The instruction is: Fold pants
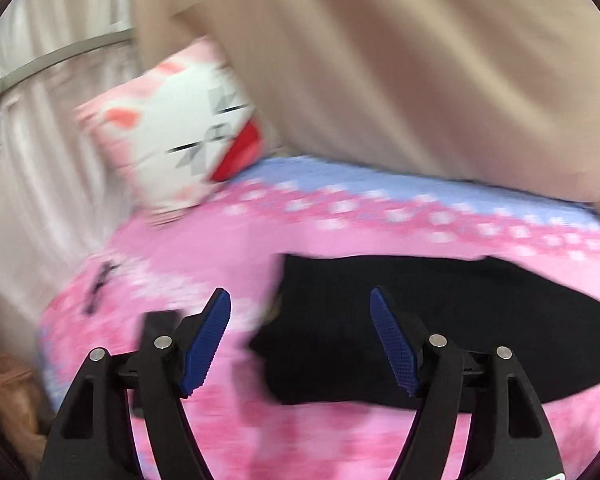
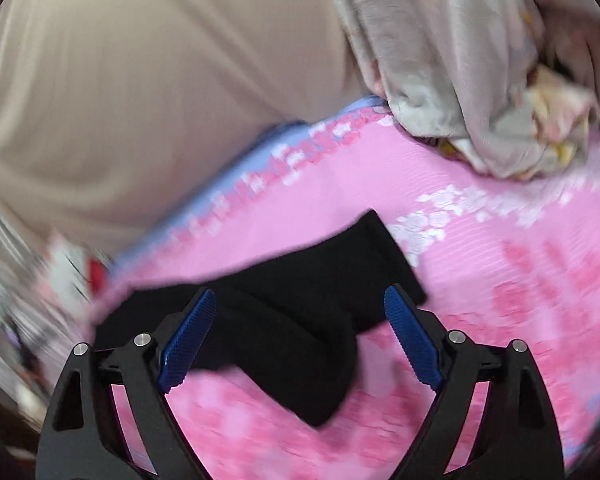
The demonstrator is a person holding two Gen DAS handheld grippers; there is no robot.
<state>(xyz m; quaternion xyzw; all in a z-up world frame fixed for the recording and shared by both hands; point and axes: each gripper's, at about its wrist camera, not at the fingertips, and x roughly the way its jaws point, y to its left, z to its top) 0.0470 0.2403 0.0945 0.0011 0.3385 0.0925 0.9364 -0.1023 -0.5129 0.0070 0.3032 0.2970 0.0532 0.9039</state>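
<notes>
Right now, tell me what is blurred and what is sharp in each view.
Left wrist view: the pillow and pink sheet smear with motion; the left hand-held gripper stays crisp. Right wrist view: the same streaking over the black pants, and fisheye bending at the edges.

Black pants (image 2: 300,320) folded on pink bedspread (image 2: 500,280)

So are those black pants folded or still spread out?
Folded: the black pants lie doubled over in thick layers on the pink bedspread.
</notes>
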